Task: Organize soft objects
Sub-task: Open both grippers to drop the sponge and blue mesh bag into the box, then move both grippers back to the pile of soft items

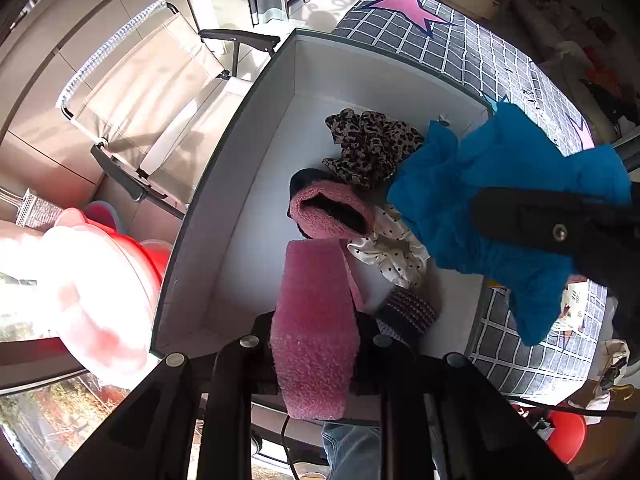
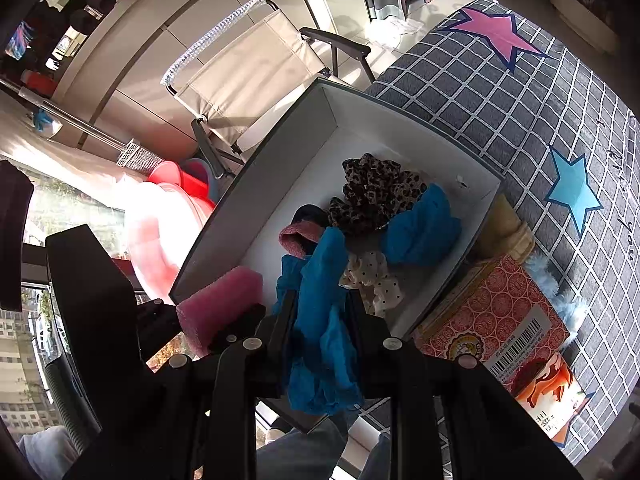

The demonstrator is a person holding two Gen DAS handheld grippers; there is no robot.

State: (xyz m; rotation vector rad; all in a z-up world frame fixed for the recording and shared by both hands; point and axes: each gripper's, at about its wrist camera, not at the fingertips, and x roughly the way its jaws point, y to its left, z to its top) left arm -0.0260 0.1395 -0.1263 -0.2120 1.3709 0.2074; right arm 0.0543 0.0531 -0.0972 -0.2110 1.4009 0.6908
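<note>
An open grey box point(image 1: 212, 220) with a white inside sits on a grid-patterned cover. In it lie a leopard-print scrunchie point(image 1: 372, 144), a rolled pink fuzzy sock point(image 1: 332, 212), a white dotted scrunchie point(image 1: 392, 252) and a dark striped knit piece point(image 1: 408, 312). My left gripper point(image 1: 316, 320) is shut on a pink fuzzy strip point(image 1: 312, 344) above the box's near end. My right gripper point(image 2: 322, 304) is shut on a blue cloth point(image 2: 324, 344), whose far end point(image 2: 424, 224) reaches over the box point(image 2: 400, 128). The blue cloth point(image 1: 500, 200) hangs at the right in the left wrist view.
A beige folding chair point(image 1: 160, 100) stands beyond the box, with a red basin point(image 1: 132, 264) to its left. An orange patterned carton point(image 2: 496, 320) and a light-blue fluffy item point(image 2: 568, 304) lie against the box's right side. The cover point(image 2: 500, 112) bears pink and blue stars.
</note>
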